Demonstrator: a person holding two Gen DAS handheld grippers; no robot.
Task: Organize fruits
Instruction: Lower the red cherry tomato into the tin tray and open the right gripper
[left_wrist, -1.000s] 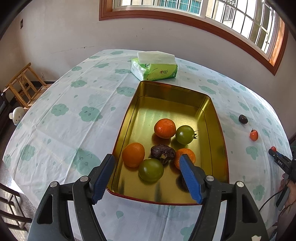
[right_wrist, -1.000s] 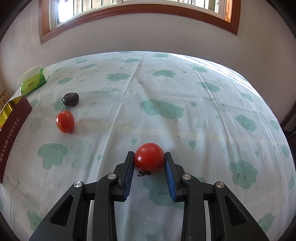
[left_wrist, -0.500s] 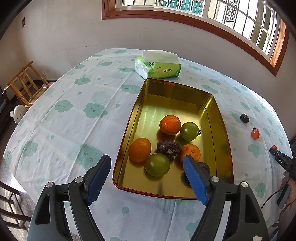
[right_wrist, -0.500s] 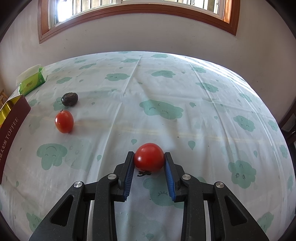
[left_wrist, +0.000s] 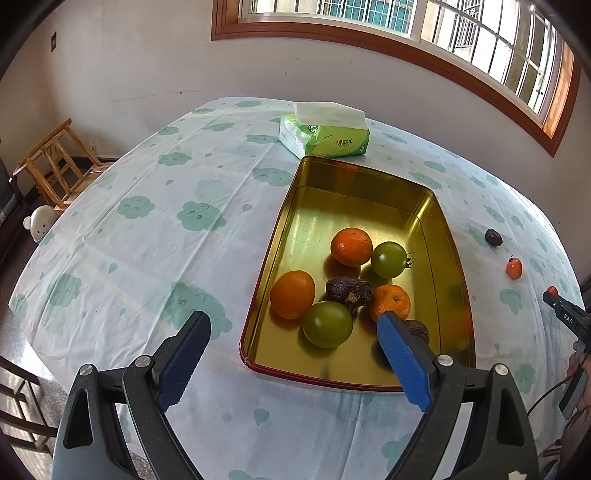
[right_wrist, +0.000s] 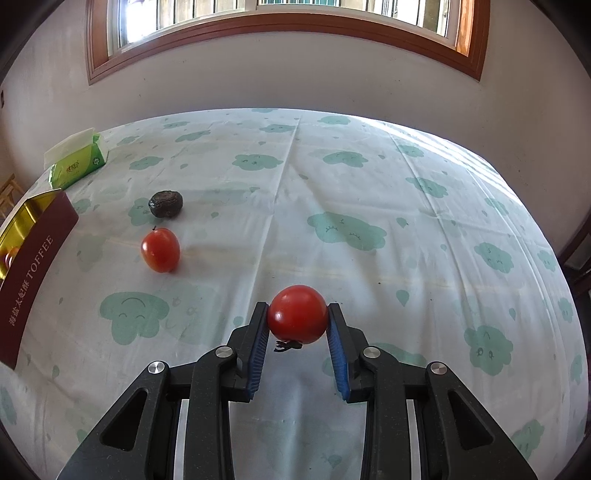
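Observation:
My right gripper (right_wrist: 297, 317) is shut on a red tomato (right_wrist: 297, 313) and holds it above the tablecloth. A second red tomato (right_wrist: 160, 250) and a dark wrinkled fruit (right_wrist: 166, 204) lie on the cloth to its left, beside the gold tin tray (right_wrist: 35, 236). In the left wrist view the tray (left_wrist: 369, 177) holds three oranges, two green tomatoes (left_wrist: 327, 324) and two dark fruits. My left gripper (left_wrist: 291, 325) is open and empty above the tray's near end. The right gripper's tip (left_wrist: 554, 297) shows at the right edge.
A green tissue pack (left_wrist: 324, 133) lies behind the tray's far end. A wooden chair (left_wrist: 55, 158) stands off the table's left side. The table edge runs close below my left gripper. A wall with a window is behind the table.
My left gripper has drawn back and up from the tray, still open. My right gripper has lifted slightly with the tomato held.

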